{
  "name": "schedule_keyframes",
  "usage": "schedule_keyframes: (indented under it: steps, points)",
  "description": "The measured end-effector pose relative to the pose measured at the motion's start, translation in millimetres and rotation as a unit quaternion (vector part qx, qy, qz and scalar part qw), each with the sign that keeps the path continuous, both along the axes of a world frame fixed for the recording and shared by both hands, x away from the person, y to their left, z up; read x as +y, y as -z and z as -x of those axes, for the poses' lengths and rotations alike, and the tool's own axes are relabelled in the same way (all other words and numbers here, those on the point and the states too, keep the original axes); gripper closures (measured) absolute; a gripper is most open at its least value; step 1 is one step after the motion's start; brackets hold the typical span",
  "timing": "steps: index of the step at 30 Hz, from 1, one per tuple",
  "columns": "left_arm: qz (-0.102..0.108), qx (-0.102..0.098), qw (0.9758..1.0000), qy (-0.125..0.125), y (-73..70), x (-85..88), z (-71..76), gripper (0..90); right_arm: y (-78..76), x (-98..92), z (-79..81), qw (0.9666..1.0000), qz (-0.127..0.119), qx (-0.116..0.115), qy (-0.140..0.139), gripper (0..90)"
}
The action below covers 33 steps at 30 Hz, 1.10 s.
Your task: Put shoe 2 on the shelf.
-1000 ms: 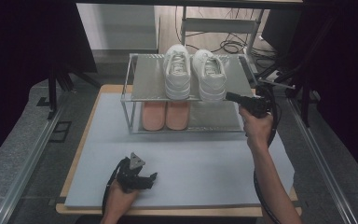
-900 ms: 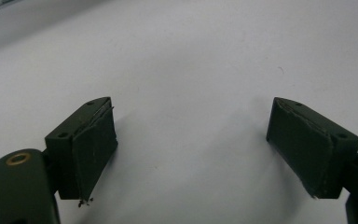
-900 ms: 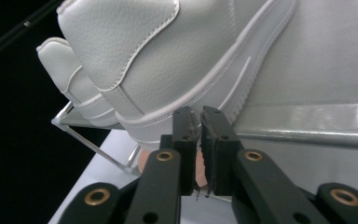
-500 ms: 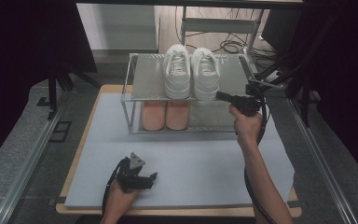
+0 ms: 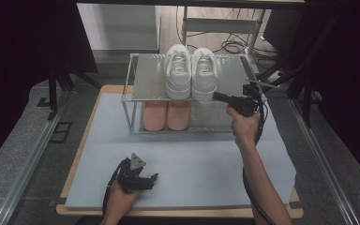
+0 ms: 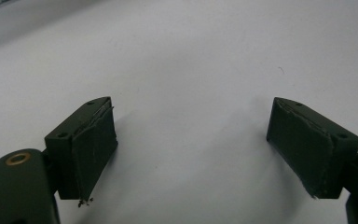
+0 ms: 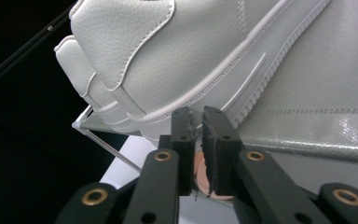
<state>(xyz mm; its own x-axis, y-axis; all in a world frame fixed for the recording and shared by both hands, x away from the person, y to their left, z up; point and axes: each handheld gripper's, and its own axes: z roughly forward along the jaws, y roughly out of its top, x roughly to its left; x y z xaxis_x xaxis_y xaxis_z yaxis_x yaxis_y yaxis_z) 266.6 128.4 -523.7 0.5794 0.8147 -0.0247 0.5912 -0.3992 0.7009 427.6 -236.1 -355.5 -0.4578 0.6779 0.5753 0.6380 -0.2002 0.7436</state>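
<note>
White sneakers (image 5: 191, 70): pair set side by side on top shelf of metal rack (image 5: 145, 77), toes toward the person; right-hand shoe nearest the right gripper; in right gripper view, heel and sole edge (image 7: 177, 70) close above the jaw tips.
Right gripper (image 5: 218, 97): held level at height of top shelf, pointed at outer side of the right-hand sneaker, tips just beside its sole; jaws nearly closed with a narrow slit between them, nothing gripped; jaws just opened slightly.
Left gripper (image 5: 153, 178): low on the grey mat (image 5: 192, 159) near the front edge of the table (image 5: 82, 136), well apart from the rack; jaws spread wide in left gripper view (image 6: 191, 154), bare mat between them.
Pink shoes (image 5: 166, 116): pair on lower shelf, directly beneath the white sneakers; a pink patch visible between the jaws in right gripper view.
Metal rack: two-tier, at far middle of mat, upright.
</note>
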Motion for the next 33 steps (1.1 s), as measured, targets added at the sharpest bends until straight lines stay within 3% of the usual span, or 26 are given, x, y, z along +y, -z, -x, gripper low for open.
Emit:
schedule_keyframes:
  steps: [7, 13, 19, 27, 33]
  points:
    - [0.0, 0.0, 1.0, 0.0, 0.0, 0.0, 0.0, 15.6, -0.9, -0.8, 3.6, 0.9999, 0.015, -0.007, 0.001, 71.1]
    - [0.001, -0.001, 1.0, 0.0, 0.1, -0.1, 0.1, 15.6, -4.3, 1.5, 12.6, 0.9975, 0.064, -0.03, -0.005, 60.0]
    - [0.003, -0.001, 1.0, -0.001, 0.3, -0.4, 0.1, 15.6, -1.6, 0.4, 20.6, 0.9932, 0.101, -0.056, -0.014, 48.1]
    - [0.003, -0.001, 1.0, -0.001, 0.3, -0.4, 0.2, 15.6, 1.7, -2.9, 30.0, 0.9883, 0.127, -0.079, -0.029, 38.8]
    - [0.002, -0.001, 1.0, -0.001, 0.3, -0.4, 0.2, 15.6, 4.4, -3.8, 38.7, 0.9807, 0.166, -0.096, -0.035, 31.9]
